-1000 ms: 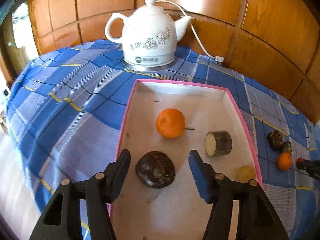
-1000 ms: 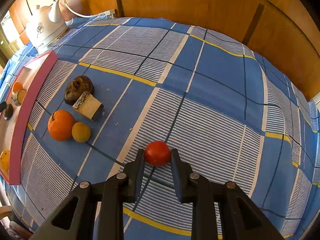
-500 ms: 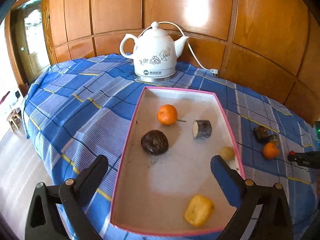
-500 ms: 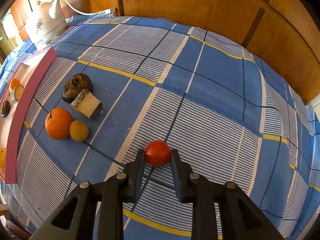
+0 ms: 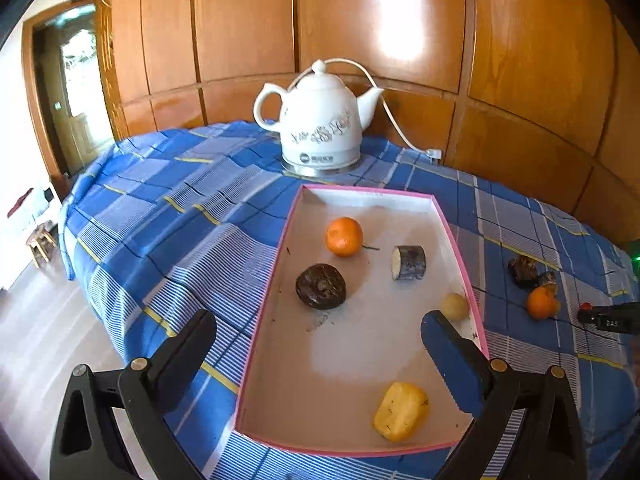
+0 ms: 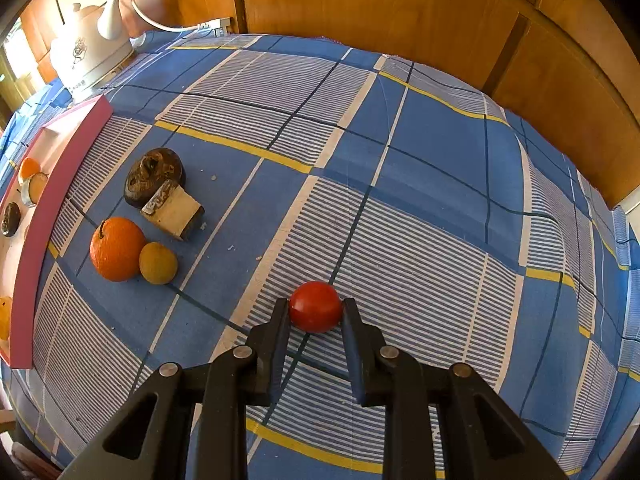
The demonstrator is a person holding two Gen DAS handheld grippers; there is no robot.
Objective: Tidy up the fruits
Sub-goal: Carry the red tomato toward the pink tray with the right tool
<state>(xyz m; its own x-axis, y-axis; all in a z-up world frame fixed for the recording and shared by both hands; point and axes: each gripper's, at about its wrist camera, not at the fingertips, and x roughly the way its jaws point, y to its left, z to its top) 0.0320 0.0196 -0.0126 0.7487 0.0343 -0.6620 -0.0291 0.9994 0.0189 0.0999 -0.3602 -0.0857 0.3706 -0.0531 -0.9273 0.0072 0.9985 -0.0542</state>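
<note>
- A small red tomato (image 6: pixel 316 306) sits between the two black fingers of the right gripper (image 6: pixel 315 312), which are closed against its sides; it rests on or just above the blue checked tablecloth (image 6: pixel 420 184), well to the right of the pink-rimmed tray (image 6: pixel 60 184).
- Between the tomato and the tray lies a cluster of four fruits on the cloth: a large orange (image 6: pixel 117 249) touching a small yellow-green fruit (image 6: pixel 158 263), and beyond them a pale cut wedge with dark rind (image 6: pixel 173 210) leaning against a dark brown wrinkled fruit (image 6: pixel 154 176).
- The left gripper (image 5: pixel 318 334) hovers over the near end of the tray (image 5: pixel 276 256) with its fingers spread wide apart, holding nothing.
- Inside the tray, toward its far end, a small orange with a stem (image 5: pixel 344 236) lies beside a short cut cylinder with dark skin (image 5: pixel 409 262).
- Nearer the middle of the tray is a dark brown round fruit (image 5: pixel 321 286).
- A small pale yellow round fruit (image 5: pixel 454 306) sits against the tray's right wall.
- A yellow chunk (image 5: pixel 401 411) lies near the tray's near right corner.
- Just beyond the tray's far end stands a white ceramic electric kettle (image 5: pixel 318 120) on its base, its white cord (image 5: pixel 394 124) running to the wood-panelled wall (image 5: pixel 400 20) behind.
</note>
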